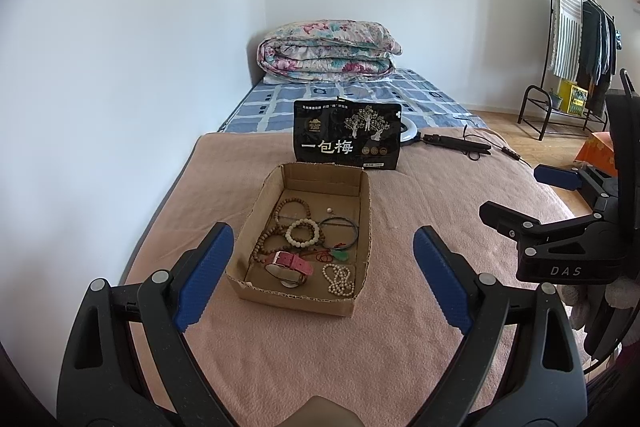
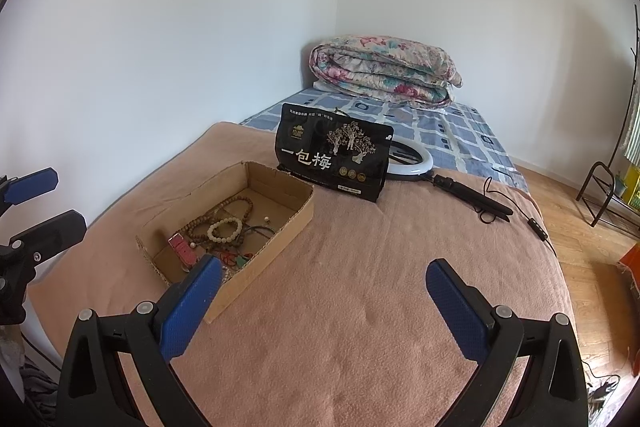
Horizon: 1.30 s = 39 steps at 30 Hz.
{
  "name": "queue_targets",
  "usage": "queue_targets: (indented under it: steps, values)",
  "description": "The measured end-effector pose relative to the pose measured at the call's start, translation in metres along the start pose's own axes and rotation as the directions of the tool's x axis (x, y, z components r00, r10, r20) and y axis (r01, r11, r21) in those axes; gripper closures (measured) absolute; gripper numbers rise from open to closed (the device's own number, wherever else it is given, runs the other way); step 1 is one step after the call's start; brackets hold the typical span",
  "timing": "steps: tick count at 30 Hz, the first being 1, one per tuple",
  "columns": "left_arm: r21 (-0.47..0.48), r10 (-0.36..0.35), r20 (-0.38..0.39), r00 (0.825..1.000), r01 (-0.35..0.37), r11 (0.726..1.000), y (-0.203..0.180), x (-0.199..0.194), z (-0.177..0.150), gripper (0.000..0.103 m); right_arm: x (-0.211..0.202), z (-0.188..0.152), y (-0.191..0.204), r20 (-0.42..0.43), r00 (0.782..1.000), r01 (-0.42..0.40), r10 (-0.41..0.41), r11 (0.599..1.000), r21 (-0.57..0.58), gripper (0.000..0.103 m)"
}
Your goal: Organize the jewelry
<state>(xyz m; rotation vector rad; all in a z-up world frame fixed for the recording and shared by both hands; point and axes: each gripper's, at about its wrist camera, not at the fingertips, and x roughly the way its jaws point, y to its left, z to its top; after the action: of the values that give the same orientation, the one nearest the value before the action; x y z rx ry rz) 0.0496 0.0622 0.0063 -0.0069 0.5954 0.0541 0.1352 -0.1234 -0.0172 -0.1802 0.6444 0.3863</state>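
Note:
An open cardboard box [image 1: 362, 223] sits on the pink blanket [image 1: 420, 211]. It holds brown bead strands [image 1: 280, 211], a cream bead bracelet [image 1: 305, 233], a dark bangle [image 1: 339, 233], a pink-strapped watch [image 1: 291, 263], a green pendant on red cord [image 1: 340, 255] and a pearl strand [image 1: 340, 279]. My left gripper [image 1: 323, 277] is open, empty, just in front of the box. My right gripper [image 2: 323, 301] is open and empty, right of the box [image 2: 280, 239]; it also shows at the right in the left wrist view [image 1: 528, 195].
A black snack bag [image 1: 347, 135] stands upright behind the box. A ring light on a black handle with cable [image 2: 412, 161] lies behind it to the right. A folded floral quilt [image 1: 328, 51] lies at the bed's far end. A clothes rack [image 1: 580, 47] stands on the wooden floor at right.

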Motion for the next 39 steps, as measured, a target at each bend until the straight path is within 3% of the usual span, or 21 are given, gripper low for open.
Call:
queue_targets:
  steps: [24,39]
  values:
    - [0.007,-0.003,-0.002,1.0,0.003,1.0,-0.0025,-0.0015,-0.0004,0.009,-0.0002,-0.0008,0.0008,-0.001,1.0,0.001,-0.001,1.0,-0.002,0.0]
    - [0.014,0.061,0.009,0.998,-0.061,0.998,-0.0019,-0.0059,0.0011,0.009,-0.0004,-0.0036,0.0004,-0.005,1.0,0.0,0.0,1.0,-0.006,0.0]
